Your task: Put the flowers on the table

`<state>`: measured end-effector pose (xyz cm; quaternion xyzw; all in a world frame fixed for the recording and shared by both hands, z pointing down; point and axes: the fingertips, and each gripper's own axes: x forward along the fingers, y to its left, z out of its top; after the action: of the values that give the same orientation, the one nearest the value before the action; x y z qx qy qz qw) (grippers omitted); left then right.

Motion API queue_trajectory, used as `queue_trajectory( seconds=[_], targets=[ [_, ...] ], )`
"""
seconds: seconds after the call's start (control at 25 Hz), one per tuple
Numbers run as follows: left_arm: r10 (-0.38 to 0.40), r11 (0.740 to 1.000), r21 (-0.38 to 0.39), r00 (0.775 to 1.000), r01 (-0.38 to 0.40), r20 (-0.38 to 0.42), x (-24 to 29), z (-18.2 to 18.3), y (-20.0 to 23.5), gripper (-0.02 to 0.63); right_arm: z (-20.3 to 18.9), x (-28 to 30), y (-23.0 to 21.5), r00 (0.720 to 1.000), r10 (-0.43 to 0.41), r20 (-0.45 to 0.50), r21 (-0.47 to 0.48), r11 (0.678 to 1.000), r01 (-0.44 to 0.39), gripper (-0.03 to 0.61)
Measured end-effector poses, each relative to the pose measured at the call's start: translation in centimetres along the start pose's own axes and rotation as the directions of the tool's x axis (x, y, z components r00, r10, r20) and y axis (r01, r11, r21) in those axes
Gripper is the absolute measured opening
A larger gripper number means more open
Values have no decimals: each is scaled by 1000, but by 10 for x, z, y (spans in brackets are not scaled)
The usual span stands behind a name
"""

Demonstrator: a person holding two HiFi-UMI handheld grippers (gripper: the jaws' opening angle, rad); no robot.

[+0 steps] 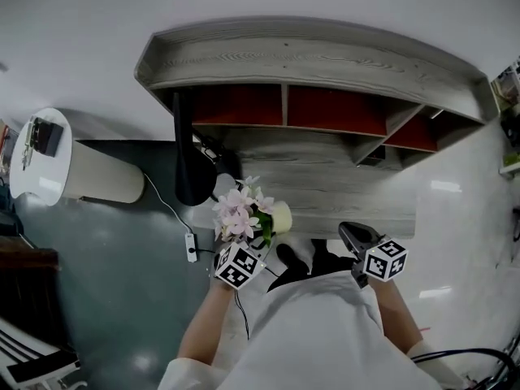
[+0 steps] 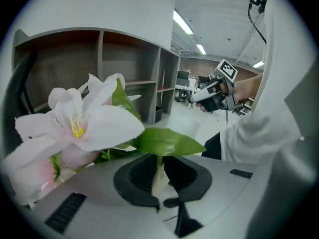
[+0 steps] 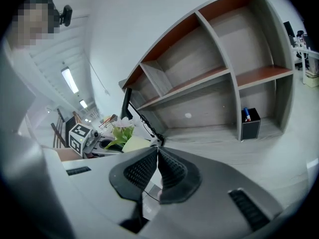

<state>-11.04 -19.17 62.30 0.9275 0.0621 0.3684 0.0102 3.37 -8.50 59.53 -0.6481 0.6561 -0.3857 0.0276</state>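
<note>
A bunch of pale pink flowers (image 1: 238, 210) with green leaves hangs over the front left edge of the grey wooden desk (image 1: 349, 193). A pale yellow pot (image 1: 281, 216) shows beside the blooms. My left gripper (image 1: 258, 240) is shut on the flowers' thin stem (image 2: 159, 173). A big blossom (image 2: 75, 121) and a leaf (image 2: 169, 141) fill the left gripper view. My right gripper (image 1: 348, 231) hovers off the desk's front edge, to the right. Its jaws (image 3: 157, 152) are shut and touching, with nothing between them. The right gripper view shows the flowers (image 3: 121, 128) at its left.
A shelf unit (image 1: 325, 63) with red-backed compartments stands along the back of the desk. A tall black object (image 1: 191, 165) rises at its left end. A small black box (image 3: 249, 123) sits under the shelves. On the floor lie a cable and a power strip (image 1: 192, 247). A white round table (image 1: 41, 157) stands far left.
</note>
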Motion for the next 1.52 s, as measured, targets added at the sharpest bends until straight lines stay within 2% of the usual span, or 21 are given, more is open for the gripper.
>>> queue_trajectory(
  seconds=[0.28,0.64,1.12,1.52],
  targets=[
    [-30,994,103,997,38,-77,34,9,15,54,1,1,-24,999,-34,9,51,998,34,18],
    [-19,988,149,986,44,-164,70,14,47,54,21,32,-28,999,29,-23,25,999,-29,18],
    [69,957,289,944,30,-324,118,-8,106,54,51,54,-57,997,57,-42,26,998,-56,18],
    [106,951,308,919,17,-379,152,-25,138,54,57,72,-63,991,93,-92,4,996,-93,18]
  ],
)
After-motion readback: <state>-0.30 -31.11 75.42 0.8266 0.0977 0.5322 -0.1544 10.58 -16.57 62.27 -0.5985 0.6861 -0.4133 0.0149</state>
